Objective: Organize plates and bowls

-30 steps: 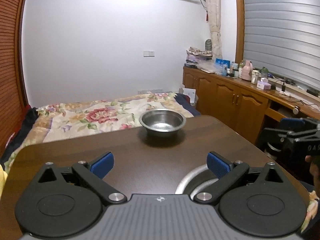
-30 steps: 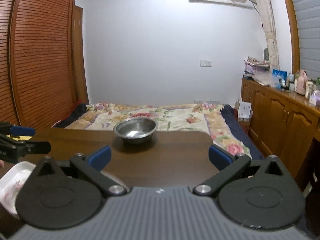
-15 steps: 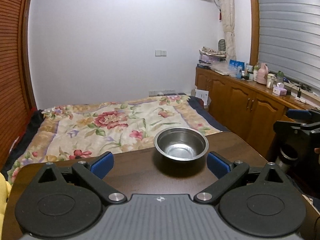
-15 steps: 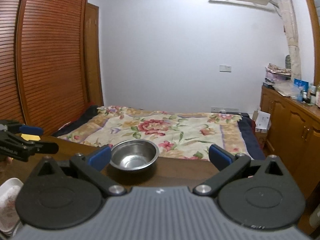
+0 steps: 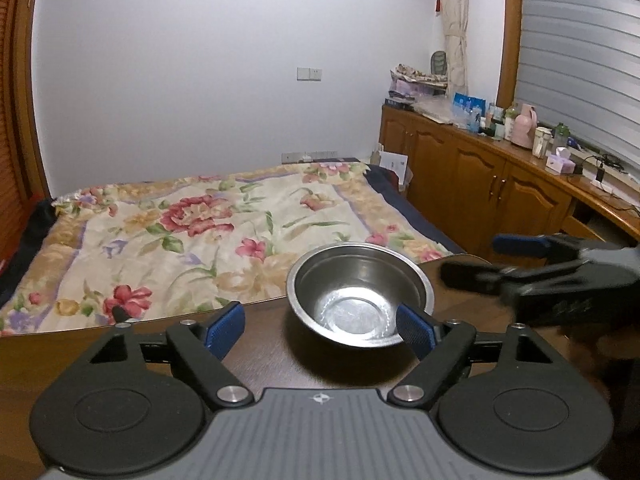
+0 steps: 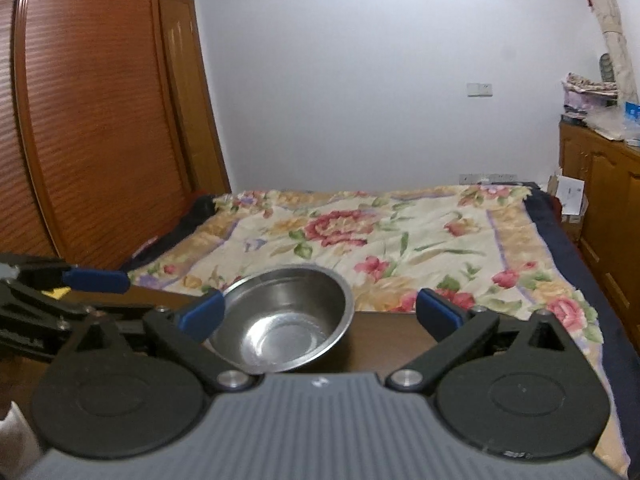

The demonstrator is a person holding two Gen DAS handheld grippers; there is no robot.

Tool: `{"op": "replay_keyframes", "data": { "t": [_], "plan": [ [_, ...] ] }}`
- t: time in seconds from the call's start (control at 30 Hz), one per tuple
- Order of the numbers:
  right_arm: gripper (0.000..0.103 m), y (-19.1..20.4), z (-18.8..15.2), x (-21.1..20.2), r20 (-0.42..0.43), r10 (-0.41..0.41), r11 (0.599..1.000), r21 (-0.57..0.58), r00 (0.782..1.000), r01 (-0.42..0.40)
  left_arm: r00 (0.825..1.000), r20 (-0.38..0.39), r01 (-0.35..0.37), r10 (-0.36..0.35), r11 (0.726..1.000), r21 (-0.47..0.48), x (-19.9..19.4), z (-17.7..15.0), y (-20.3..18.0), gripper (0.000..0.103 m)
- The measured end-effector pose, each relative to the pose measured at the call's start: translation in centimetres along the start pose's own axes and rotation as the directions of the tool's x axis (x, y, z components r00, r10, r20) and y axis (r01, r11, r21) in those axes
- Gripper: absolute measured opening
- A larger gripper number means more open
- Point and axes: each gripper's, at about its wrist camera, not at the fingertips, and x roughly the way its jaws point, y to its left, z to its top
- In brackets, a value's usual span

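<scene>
Left wrist view shows the steel bowl [image 5: 360,300] near the tabletop's [image 5: 260,360] far edge, both the left gripper [image 5: 320,330] and right gripper [image 6: 318,312] spread wide and empty; judging by this, approach is underway, and closing on the rim comes next.

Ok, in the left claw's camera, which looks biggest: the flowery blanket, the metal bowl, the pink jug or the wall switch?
1. Flowery blanket, by far the biggest.
2. Metal bowl; it sits close to the camera, which helps.
3. Pink jug on the cabinet.
4. Wall switch.
The jug and switch are both far off and look close in size, so their order is unsure.
</scene>
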Motion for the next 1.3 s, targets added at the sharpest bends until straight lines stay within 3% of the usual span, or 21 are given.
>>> {"op": "replay_keyframes", "data": {
  "t": [0.03, 0.07, 0.13, 0.27, 0.6, 0.77, 0.97, 1.3],
  "plan": [
    [0.083, 0.0, 0.0, 0.5, -0.014, -0.001, 1.000, 0.001, 1.000, 0.001, 1.000, -0.007, 0.004, -0.004, 1.000, -0.007, 0.6, 0.1, 0.1, 0.082],
    [0.077, -0.1, -0.1, 1.0, -0.032, -0.002, 1.000, 0.007, 0.999, 0.002, 1.000, -0.012, 0.004, -0.004, 1.000, -0.011, 1.1, 0.1, 0.2, 0.081],
    [0.074, -0.4, -0.3, 1.8, -0.054, 0.002, 1.000, 0.020, 0.999, -0.001, 1.000, -0.027, 0.001, -0.002, 1.000, -0.020, 2.2, 0.3, 0.3, 0.072],
    [0.062, -0.7, -0.7, 2.4, -0.083, 0.002, 1.000, 0.024, 0.997, 0.000, 0.998, -0.068, 0.004, -0.007, 0.999, -0.049, 4.1, 0.1, 1.1, 0.065],
    [0.049, -0.8, -0.9, 3.0, -0.107, 0.050, 0.997, 0.071, 0.993, -0.042, 0.994, -0.101, 0.036, -0.042, 0.997, -0.066, 6.1, 0.1, 1.4, 0.063],
    [0.038, -0.8, -1.1, 2.9, -0.112, 0.073, 0.994, 0.090, 0.991, -0.063, 0.993, -0.104, 0.050, -0.057, 0.997, -0.066, 6.2, 0.2, 1.4, 0.057],
    [0.030, -1.0, -1.0, 3.0, -0.109, 0.091, 0.992, 0.100, 0.990, -0.080, 0.989, -0.124, 0.067, -0.074, 0.996, -0.065, 6.6, -0.2, 1.4, 0.034],
    [0.022, -1.7, -0.6, 2.9, -0.100, 0.122, 0.982, 0.155, 0.988, -0.105, 0.992, -0.115, 0.051, -0.058, 0.997, -0.057, 4.9, 0.3, 1.2, 0.034]
  ]
}}
